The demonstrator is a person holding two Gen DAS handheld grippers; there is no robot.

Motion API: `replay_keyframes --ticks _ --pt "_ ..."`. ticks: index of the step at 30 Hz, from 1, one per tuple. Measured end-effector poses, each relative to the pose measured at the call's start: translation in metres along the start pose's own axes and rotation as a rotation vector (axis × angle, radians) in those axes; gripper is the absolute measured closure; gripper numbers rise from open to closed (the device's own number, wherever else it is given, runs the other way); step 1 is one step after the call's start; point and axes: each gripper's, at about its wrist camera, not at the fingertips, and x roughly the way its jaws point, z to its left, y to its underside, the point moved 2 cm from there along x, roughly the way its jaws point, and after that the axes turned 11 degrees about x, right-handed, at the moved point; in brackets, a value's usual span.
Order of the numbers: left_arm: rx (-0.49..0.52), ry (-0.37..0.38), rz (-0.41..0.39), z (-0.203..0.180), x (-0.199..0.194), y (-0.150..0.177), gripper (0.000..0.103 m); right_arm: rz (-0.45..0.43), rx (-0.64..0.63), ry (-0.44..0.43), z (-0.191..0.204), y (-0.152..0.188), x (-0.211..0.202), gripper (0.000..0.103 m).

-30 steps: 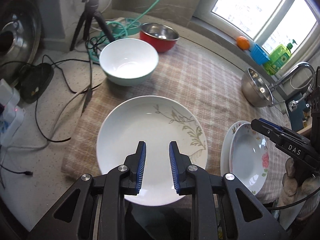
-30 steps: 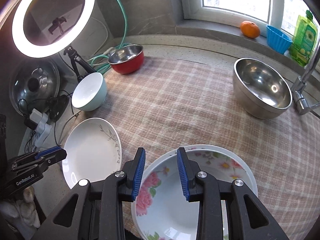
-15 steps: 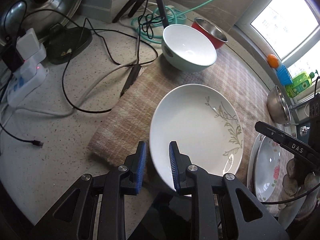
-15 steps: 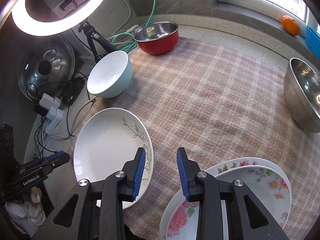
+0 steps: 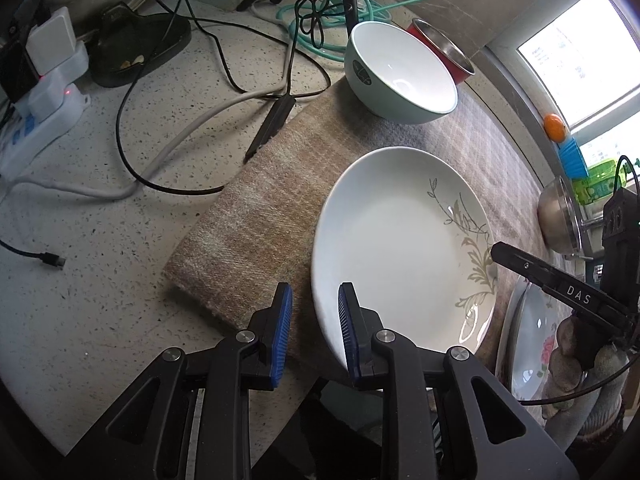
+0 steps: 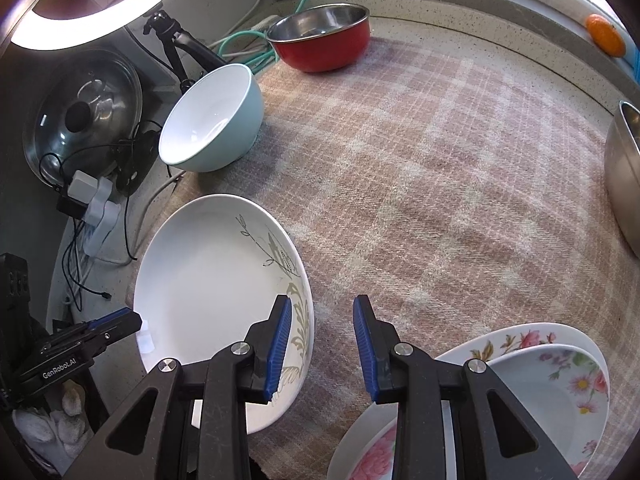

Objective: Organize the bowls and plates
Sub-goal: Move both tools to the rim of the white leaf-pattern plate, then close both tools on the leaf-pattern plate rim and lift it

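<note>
A white plate with a grey leaf pattern [image 5: 400, 248] [image 6: 208, 280] lies on the plaid cloth [image 6: 440, 180]. My left gripper [image 5: 314, 328] is open and straddles the plate's left rim, its right finger over the plate and its left finger over the cloth. My right gripper [image 6: 322, 348] is open and straddles the opposite rim by the leaf pattern. Neither pair of pads presses on the rim. To the right, a flowered bowl [image 6: 560, 392] sits in a flowered plate [image 6: 520, 338].
A pale green bowl [image 5: 400, 76] [image 6: 212, 120] and a red bowl [image 6: 324, 44] stand behind the plate; a steel bowl [image 6: 624, 172] is at the far right. Cables and a power strip [image 5: 44, 112] lie on the speckled counter at left. The counter's front edge is close.
My left gripper moved from over the plate's middle to its left rim and sank. My right gripper left the flowered dishes and came leftward and down to the leaf plate's right rim.
</note>
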Motion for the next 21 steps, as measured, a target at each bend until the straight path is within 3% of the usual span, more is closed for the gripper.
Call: replay_keyframes --ticks 13,16,21 --pt "0.007 0.022 0.028 -0.002 0.011 -0.001 0.081 0.05 0.012 -0.011 0.002 0.001 0.014 0.09" --pt "0.008 0.03 0.032 -0.003 0.013 -0.002 0.09 0.057 0.016 -0.017 0.003 0.001 0.016 0.093" --pt "0.016 0.023 0.028 -0.005 0.015 -0.003 0.092 0.064 0.015 -0.026 0.005 0.002 0.018 0.097"
